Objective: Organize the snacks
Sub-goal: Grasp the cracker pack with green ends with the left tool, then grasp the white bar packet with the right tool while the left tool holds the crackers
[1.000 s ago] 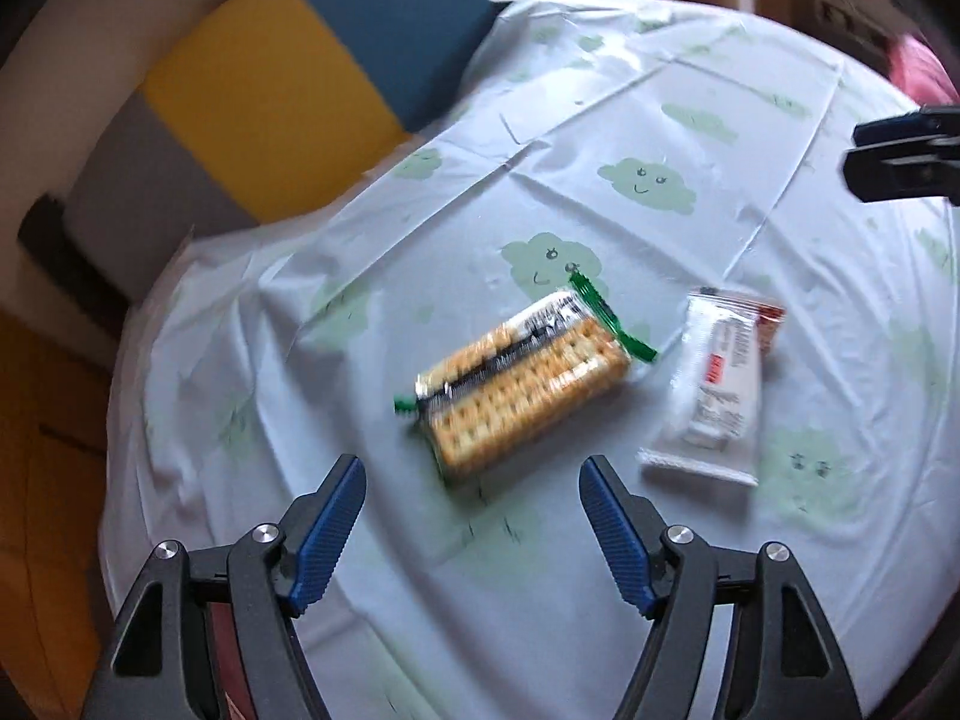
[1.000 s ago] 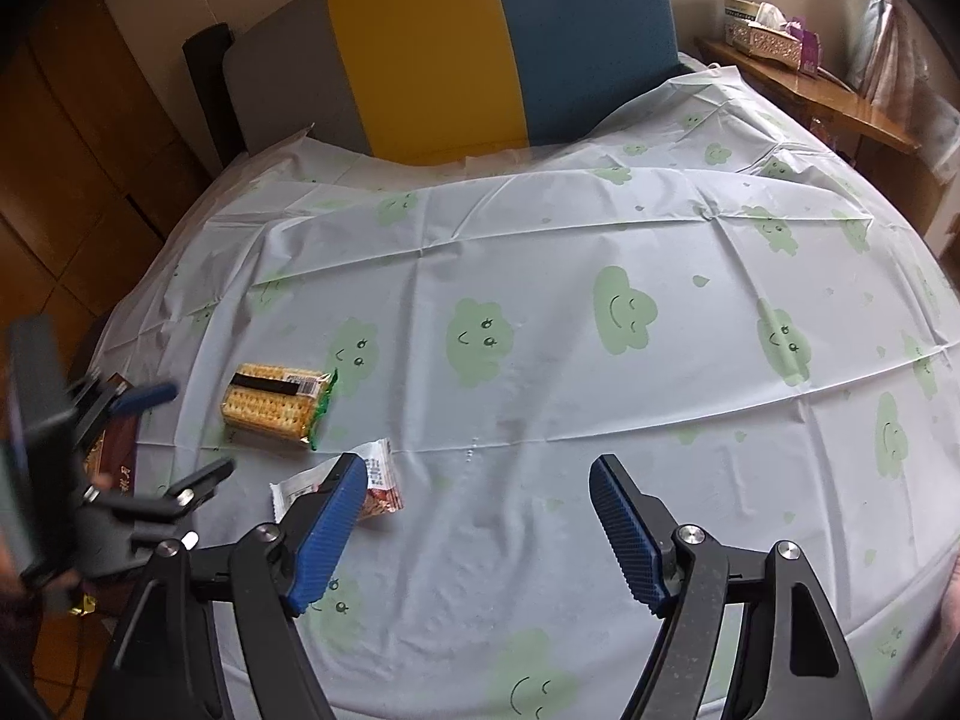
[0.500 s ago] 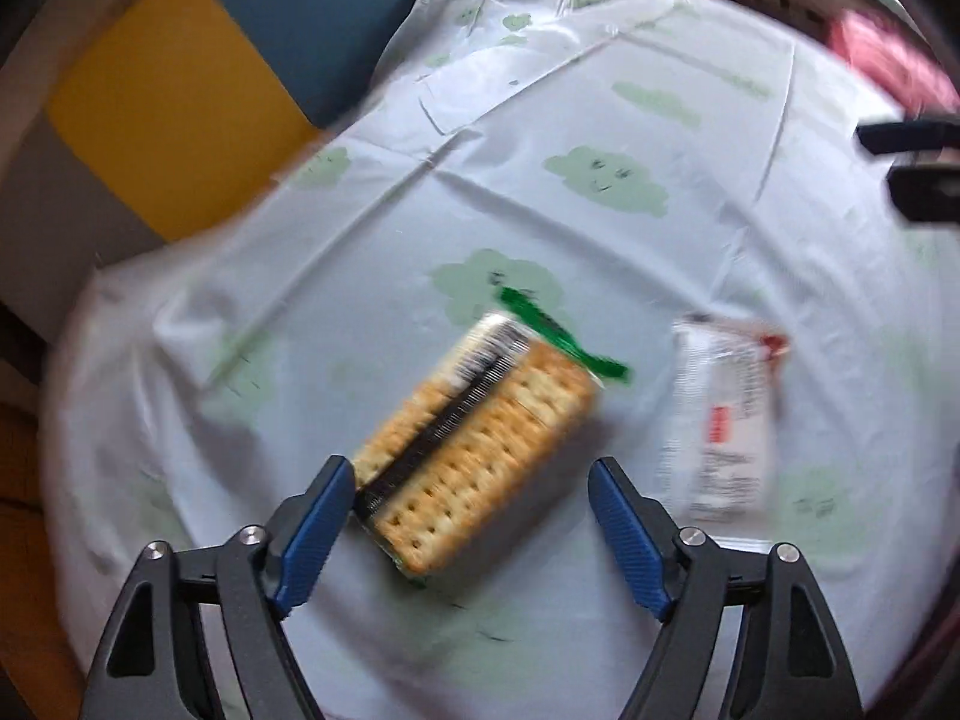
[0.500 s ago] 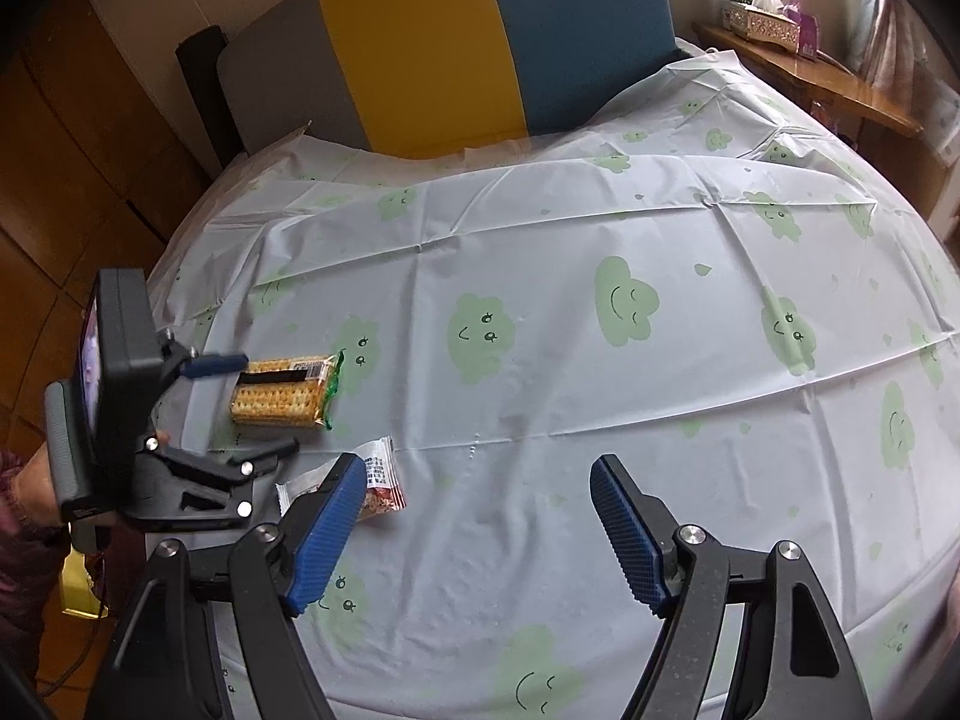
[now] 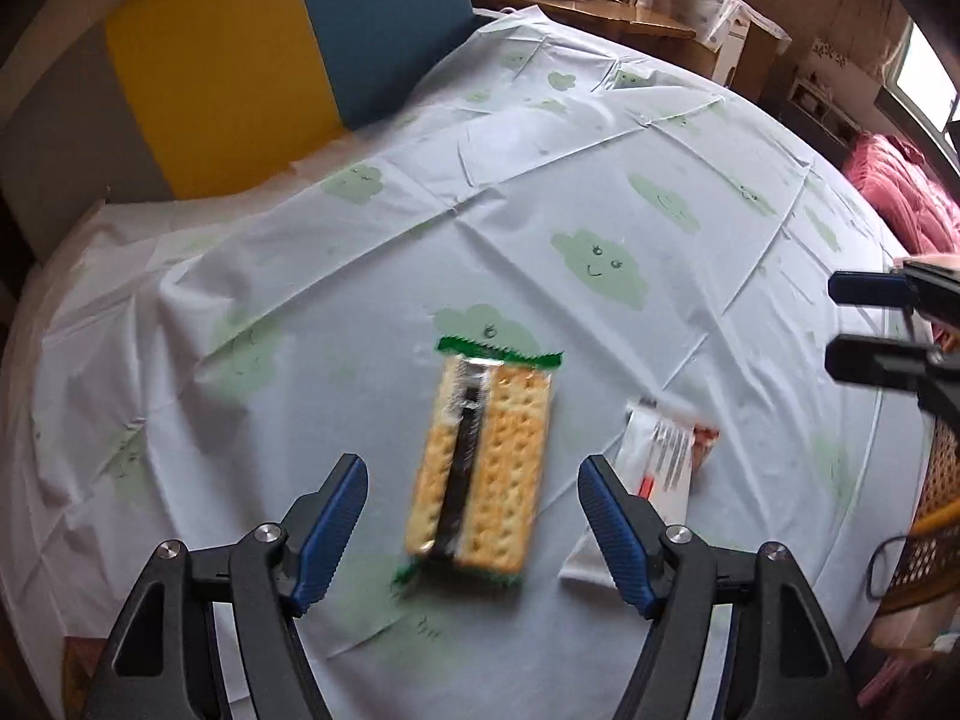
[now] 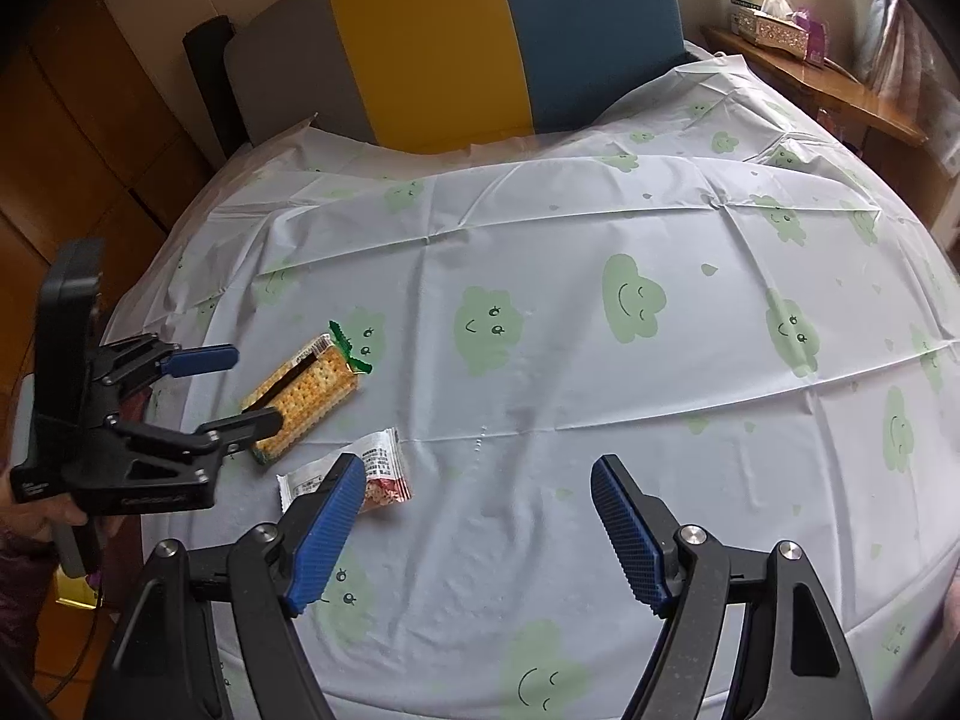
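A clear pack of crackers with green ends [image 5: 480, 462] lies on the cloud-print tablecloth [image 5: 360, 276], its near end between the fingers of my open left gripper [image 5: 471, 531], which straddles it lengthwise. It shows in the right wrist view [image 6: 303, 393] too. A small white and red snack packet [image 5: 657, 468] lies just right of it, also seen in the right wrist view [image 6: 375, 474]. My right gripper [image 6: 477, 531] is open and empty, hovering over bare cloth right of the packet.
A grey, yellow and blue cushion [image 6: 456, 42] stands behind the table. A wooden shelf with a tissue box [image 6: 774, 18] is at the back right. A woven basket [image 5: 936, 516] sits at the right table edge. The table drops off at the left.
My left gripper has moved in over the cracker pack and turned, so the pack now lies lengthwise between its fingers. The right gripper has barely moved.
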{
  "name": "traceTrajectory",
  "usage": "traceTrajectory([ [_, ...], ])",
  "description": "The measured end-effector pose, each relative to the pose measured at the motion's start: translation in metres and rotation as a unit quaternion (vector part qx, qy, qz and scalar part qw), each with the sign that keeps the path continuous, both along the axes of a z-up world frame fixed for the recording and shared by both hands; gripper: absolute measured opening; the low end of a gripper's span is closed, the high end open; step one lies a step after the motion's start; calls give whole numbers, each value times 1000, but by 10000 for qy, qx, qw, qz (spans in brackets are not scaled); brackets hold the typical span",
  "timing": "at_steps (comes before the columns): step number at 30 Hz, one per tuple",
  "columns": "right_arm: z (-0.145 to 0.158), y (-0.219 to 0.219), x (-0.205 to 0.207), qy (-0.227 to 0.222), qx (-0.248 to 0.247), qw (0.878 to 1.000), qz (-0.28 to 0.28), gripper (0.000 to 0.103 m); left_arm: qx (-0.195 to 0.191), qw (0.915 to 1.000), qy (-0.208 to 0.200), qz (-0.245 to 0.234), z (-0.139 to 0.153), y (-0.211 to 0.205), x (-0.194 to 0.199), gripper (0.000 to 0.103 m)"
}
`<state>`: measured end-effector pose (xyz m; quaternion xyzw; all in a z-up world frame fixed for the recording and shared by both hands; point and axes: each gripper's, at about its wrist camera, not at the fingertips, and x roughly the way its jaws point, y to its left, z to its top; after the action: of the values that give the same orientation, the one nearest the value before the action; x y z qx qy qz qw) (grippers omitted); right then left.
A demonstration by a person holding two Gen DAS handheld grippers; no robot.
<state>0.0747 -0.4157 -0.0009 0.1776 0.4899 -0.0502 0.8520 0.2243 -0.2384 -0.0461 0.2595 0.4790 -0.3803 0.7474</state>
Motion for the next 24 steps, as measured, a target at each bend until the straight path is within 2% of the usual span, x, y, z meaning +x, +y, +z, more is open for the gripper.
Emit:
traceTrajectory([
  [4,0,-1,0,2,11,10000,-18,78,249,9995,-135,-171,-14,-12,-8,74],
  [6,0,-1,0,-5,11,10000,-2,78,347,9993,-130,-51,-20,-12,-6,62],
  [7,0,-1,0,-6,10,10000,-2,78,393,9991,-154,19,-22,-13,-4,50],
  [10,0,-1,0,-12,-5,10000,-3,78,210,9989,2,420,-21,-2,3,49],
  [13,0,0,1,-9,-32,10000,18,78,142,9966,-127,795,-18,13,-1,49],
  [17,-4,3,1,42,-83,9999,87,78,-148,9862,14,1646,-10,48,-14,49],
  [21,-10,9,2,111,-38,9996,246,78,-409,9753,-64,2170,0,82,-58,49],
  [24,-15,17,3,140,18,9987,490,74,-415,9694,-139,2415,0,101,-92,49],
])
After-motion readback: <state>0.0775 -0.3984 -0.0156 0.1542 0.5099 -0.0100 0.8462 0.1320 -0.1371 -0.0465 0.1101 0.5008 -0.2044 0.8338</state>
